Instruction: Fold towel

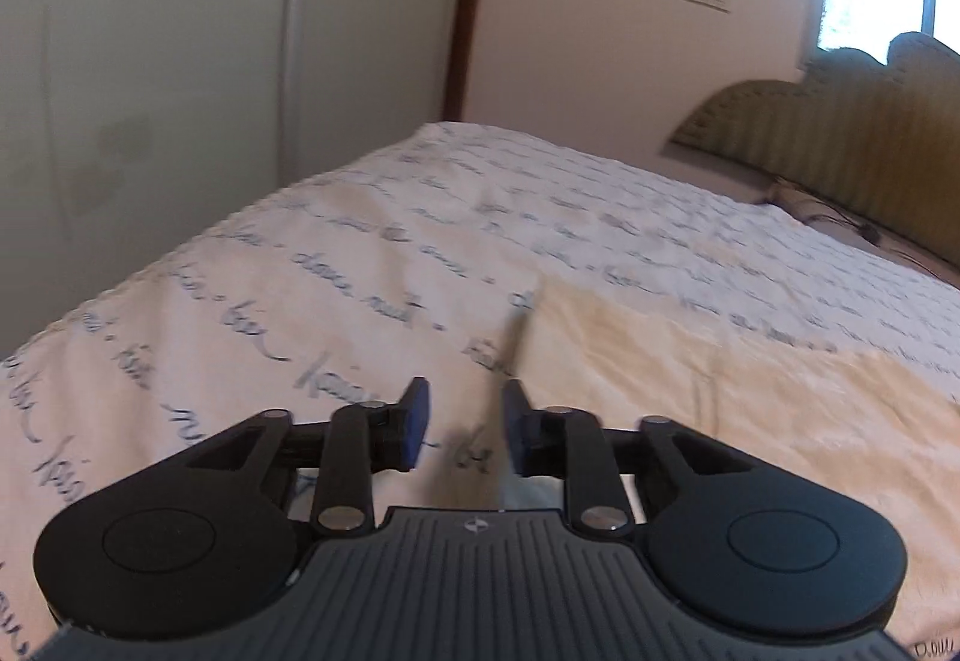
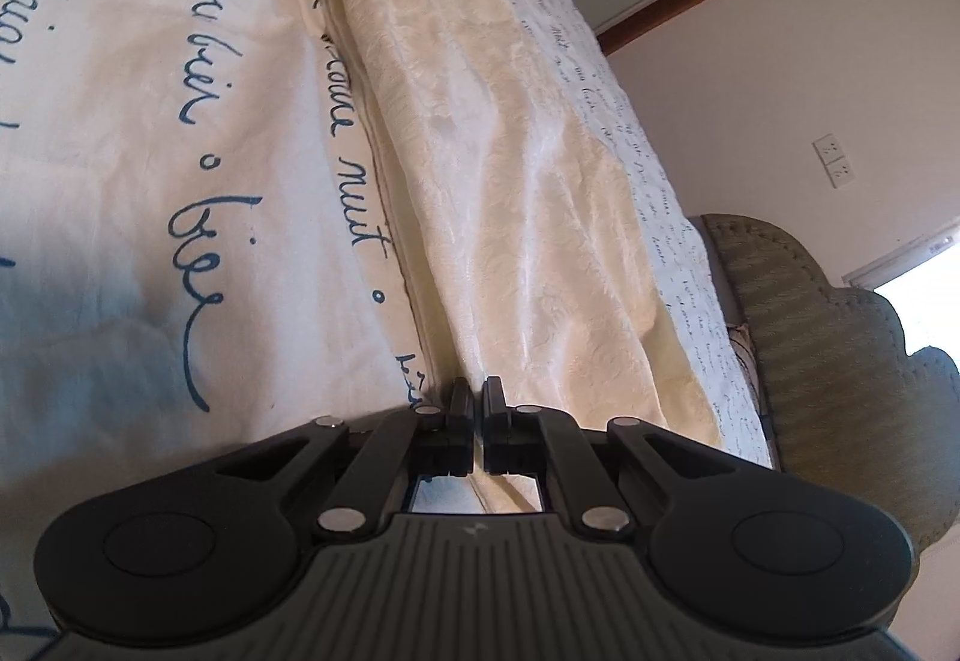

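- Plainly, the cream towel [image 2: 516, 169] lies spread on the bed, on top of a white bedspread [image 2: 150, 120] printed with blue handwriting.
- Seen from the left wrist, the towel [image 1: 720, 391] sits ahead and to the right, its near corner just beyond the fingertips.
- With its jaws a little apart and nothing between them, the left gripper [image 1: 465, 424] hangs over the bedspread [image 1: 300, 271]; this view is blurred.
- Jaws together, the right gripper [image 2: 477, 409] sits at the towel's near edge and seems to pinch a thin fold of it, though the fingers hide the contact.
- Beyond the bed stand a padded green headboard [image 2: 840, 361] and a wall with switches [image 2: 831, 159].
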